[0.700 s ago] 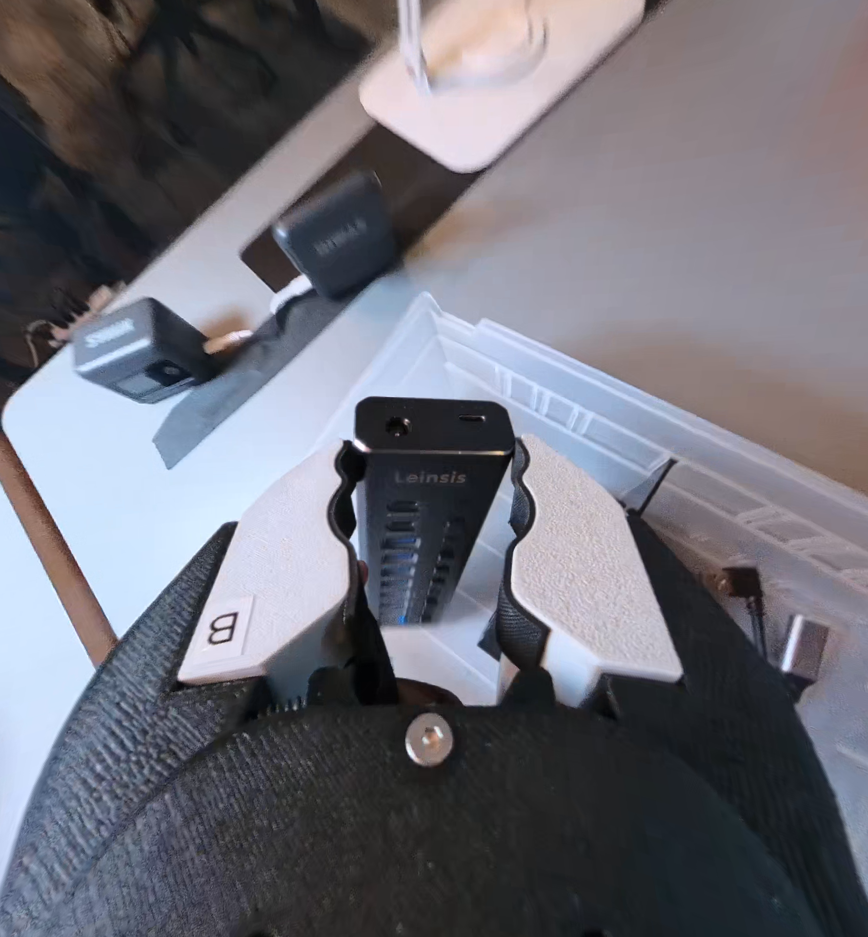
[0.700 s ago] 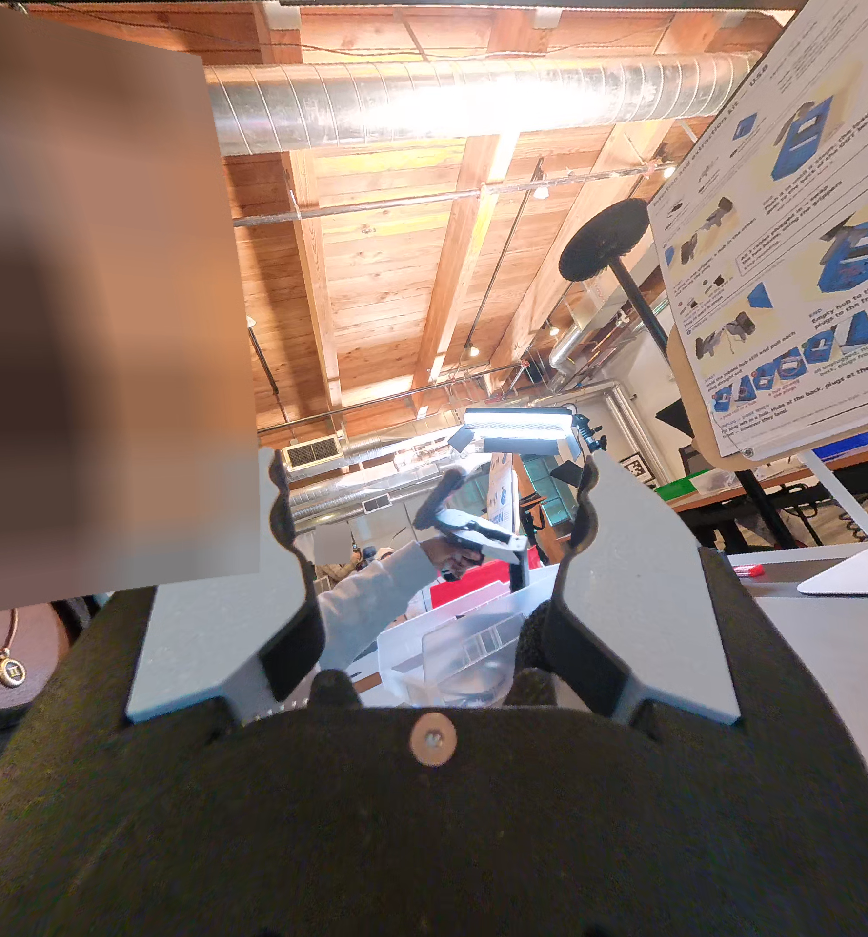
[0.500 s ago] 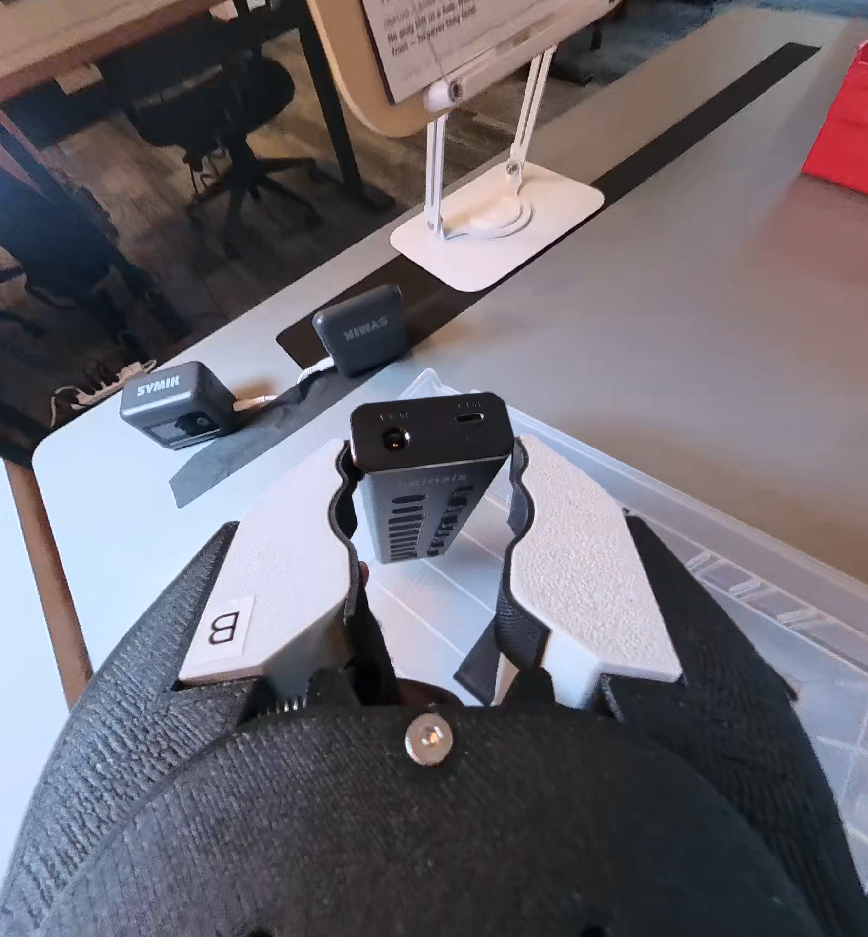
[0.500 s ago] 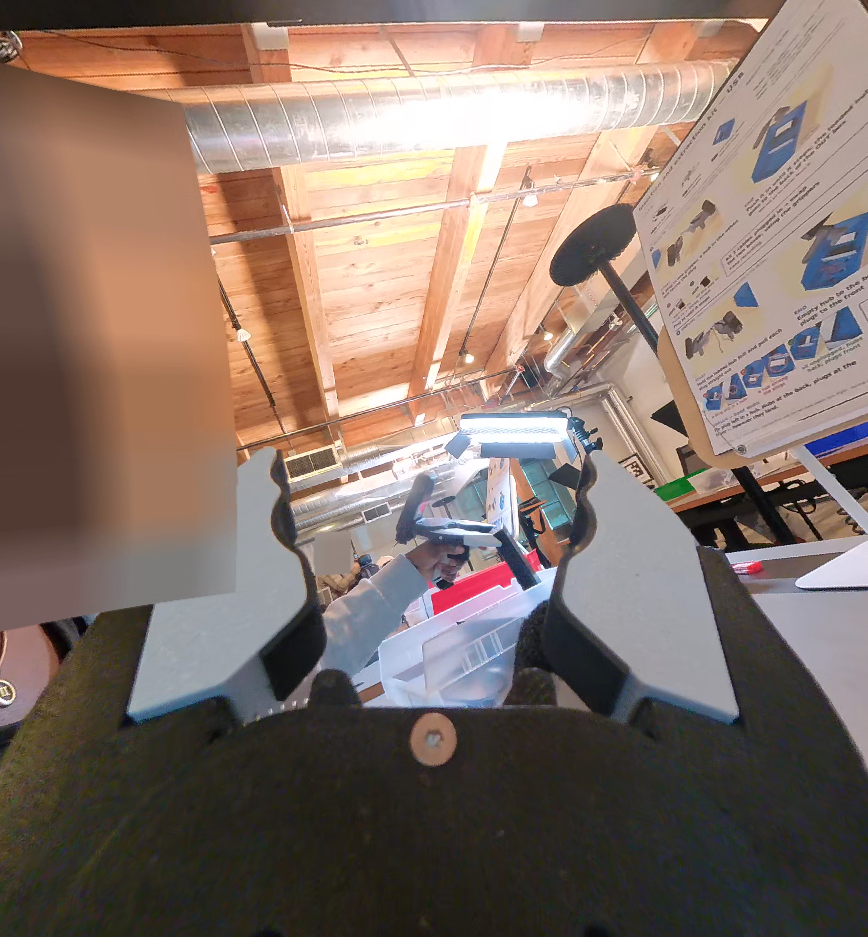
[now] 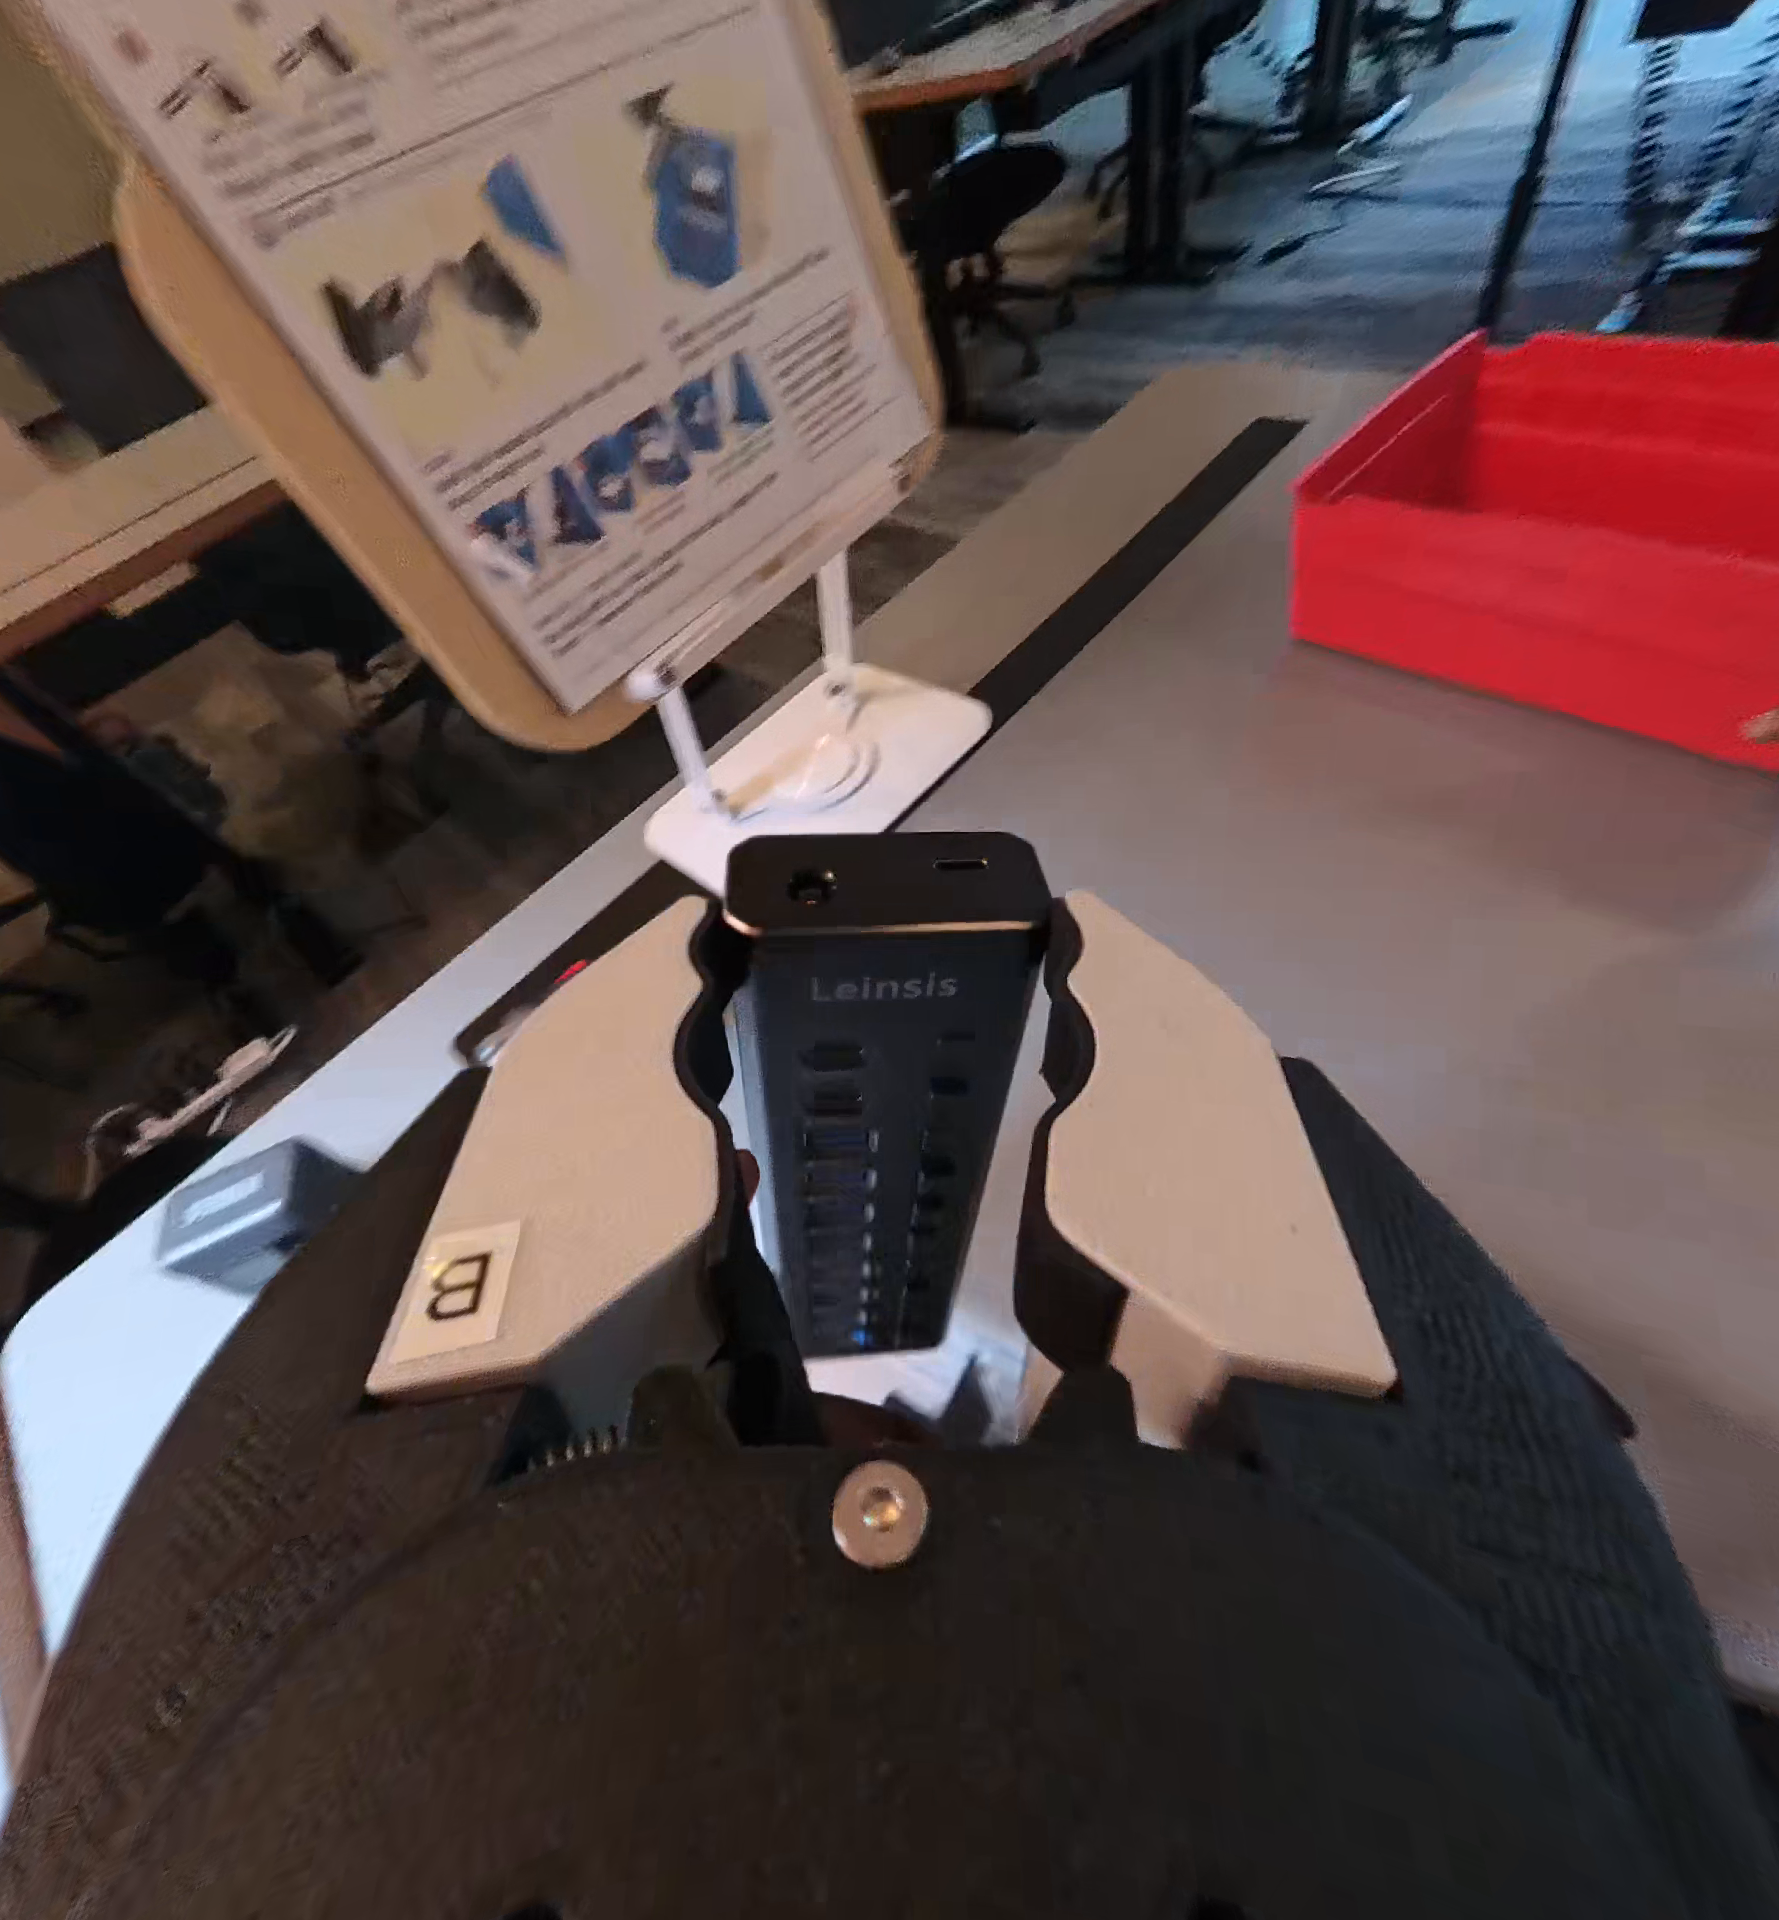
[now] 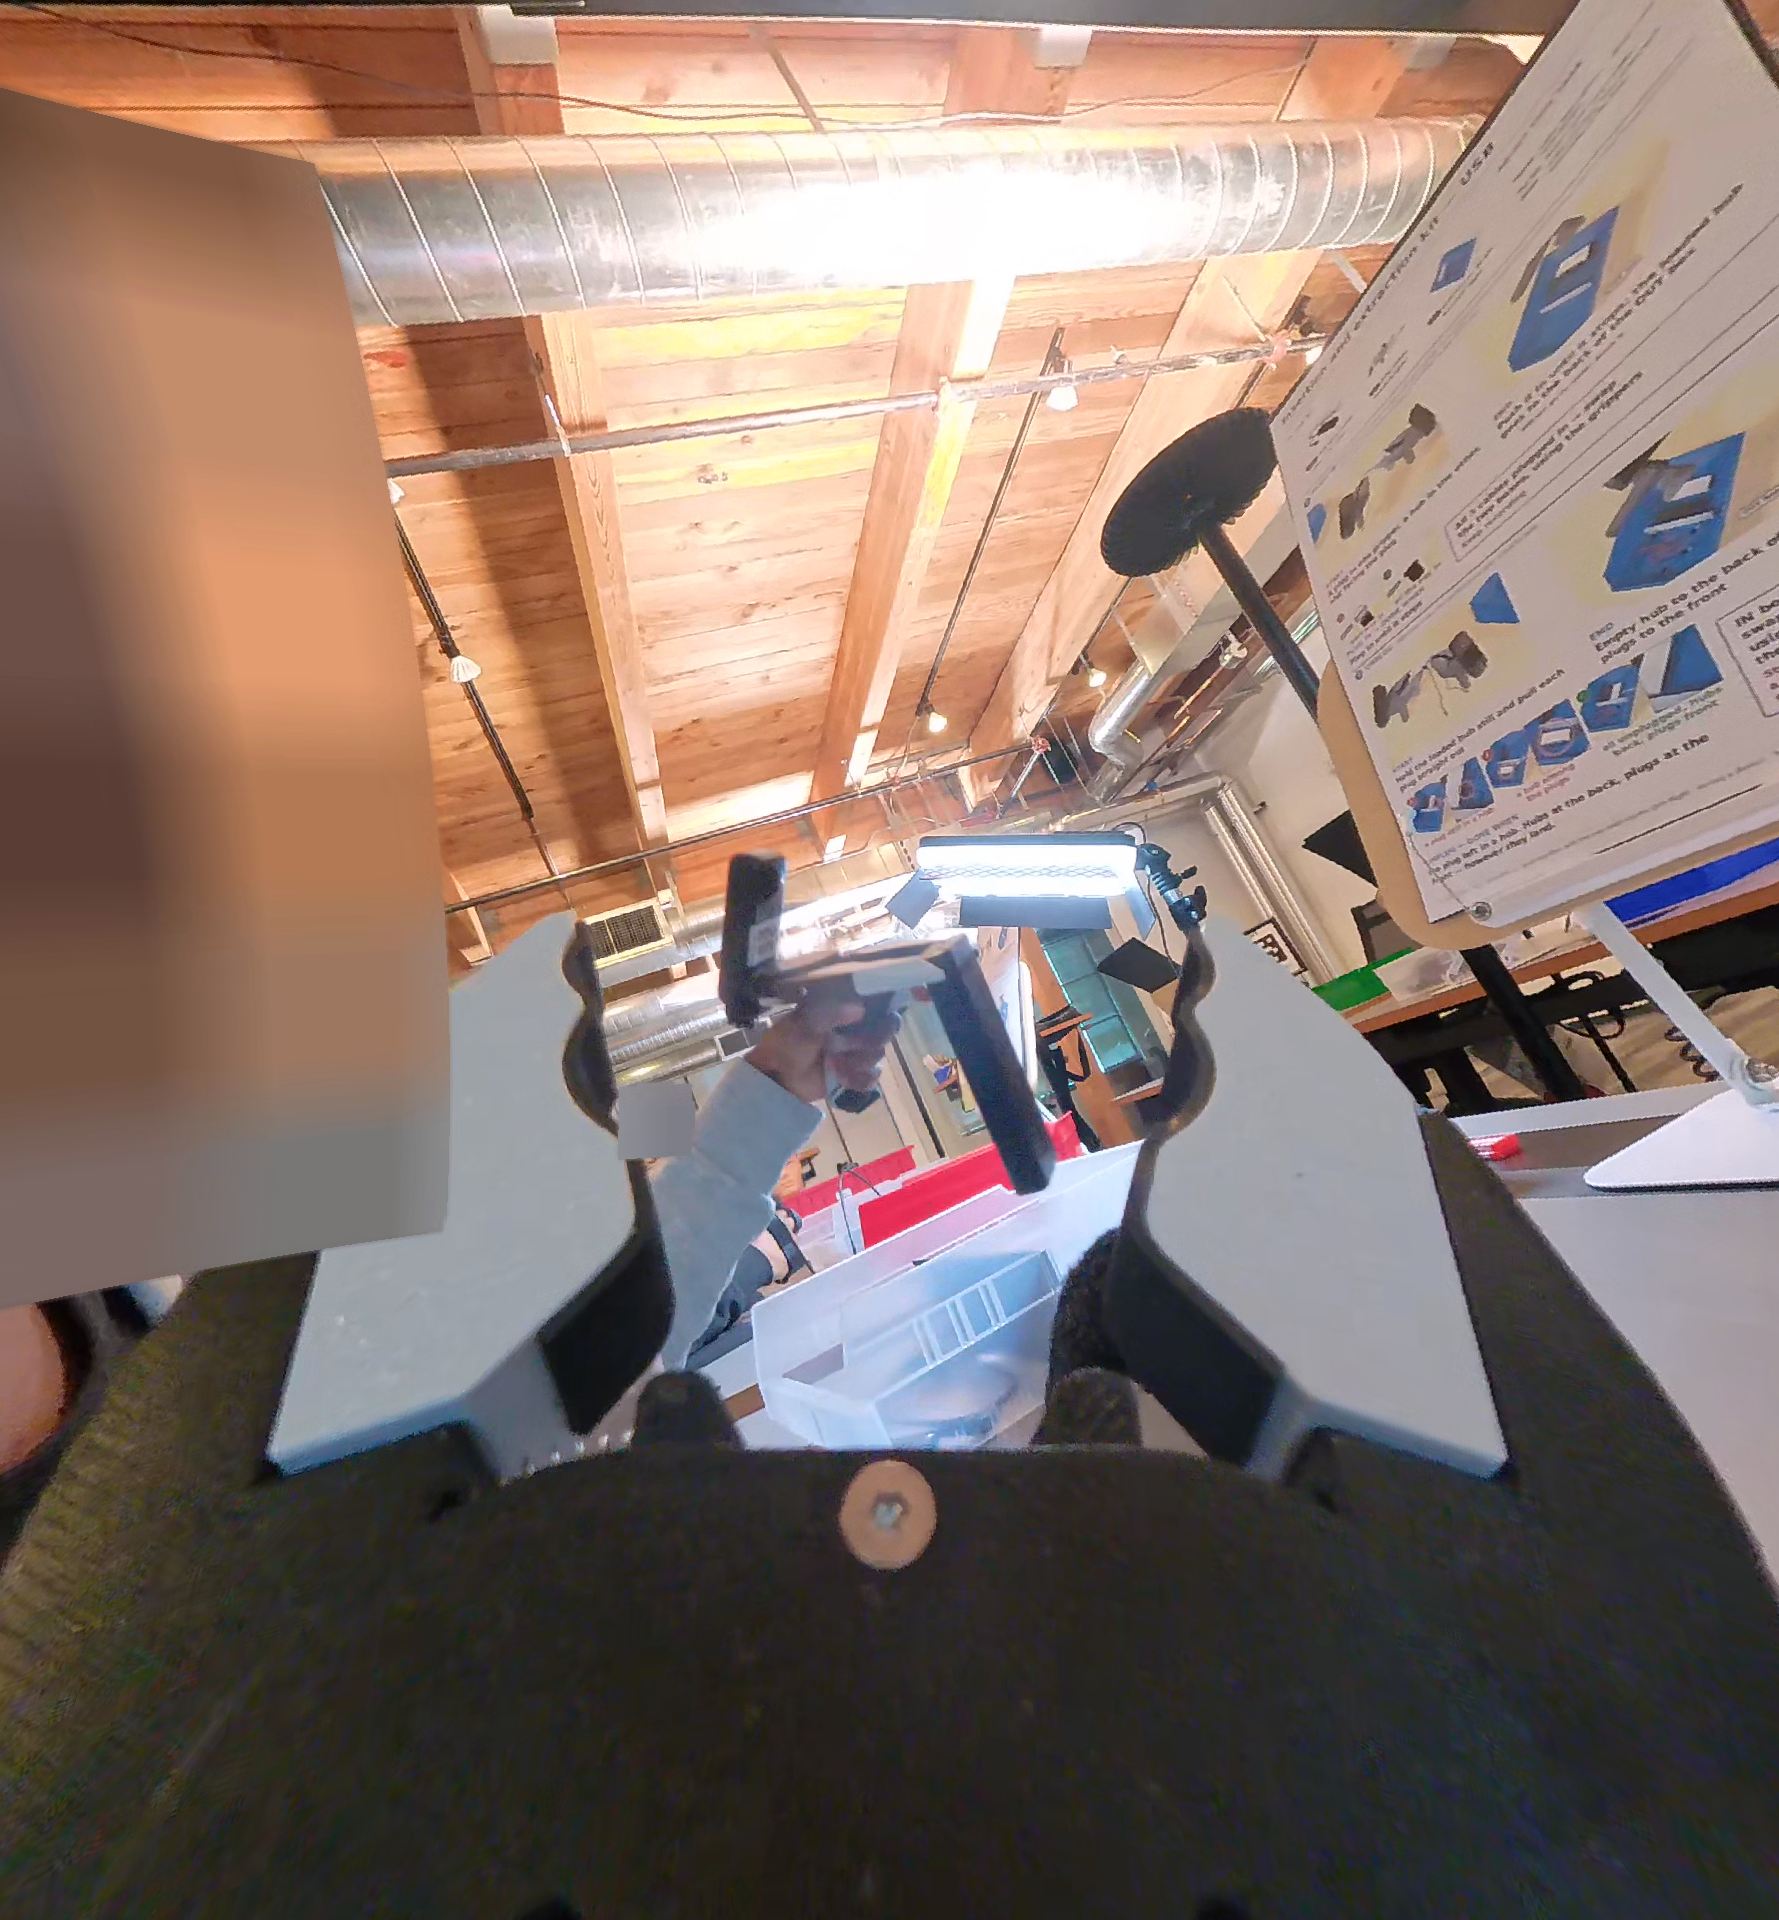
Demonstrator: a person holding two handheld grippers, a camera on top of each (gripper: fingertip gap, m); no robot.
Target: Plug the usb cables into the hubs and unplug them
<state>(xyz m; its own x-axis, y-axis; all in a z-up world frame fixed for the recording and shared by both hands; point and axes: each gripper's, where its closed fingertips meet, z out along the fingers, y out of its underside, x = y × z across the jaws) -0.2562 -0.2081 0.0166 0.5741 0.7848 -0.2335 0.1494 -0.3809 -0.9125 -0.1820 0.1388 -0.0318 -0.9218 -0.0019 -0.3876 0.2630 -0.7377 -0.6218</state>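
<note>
Left gripper (image 5: 883,925) clamps a long black slotted metal USB hub (image 5: 883,1101) aloft above the grey table (image 5: 1384,935), long axis along the fingers, end face pointing away. Right gripper (image 6: 885,1039) gapes empty, tilted ceilingward. Likely hub-fetching step; next, the right needs a cable plug, none visible.

Left gripper (image 5: 880,1049): black textured body, rounded; two pale grey angular fingers (image 5: 594,1143) w/ wavy black inner pads; white sticker w/ a letter on the left finger; silver hex screw (image 5: 880,1512) at centre; small spring coil visible at left finger base
Right gripper (image 6: 885,1049): same build, black grainy body, grey fingers (image 6: 1290,1122), black pads, tan-looking screw (image 6: 887,1524)
Person: light grey sleeve (image 6: 724,1174), seen in right wrist view between the fingers
</note>
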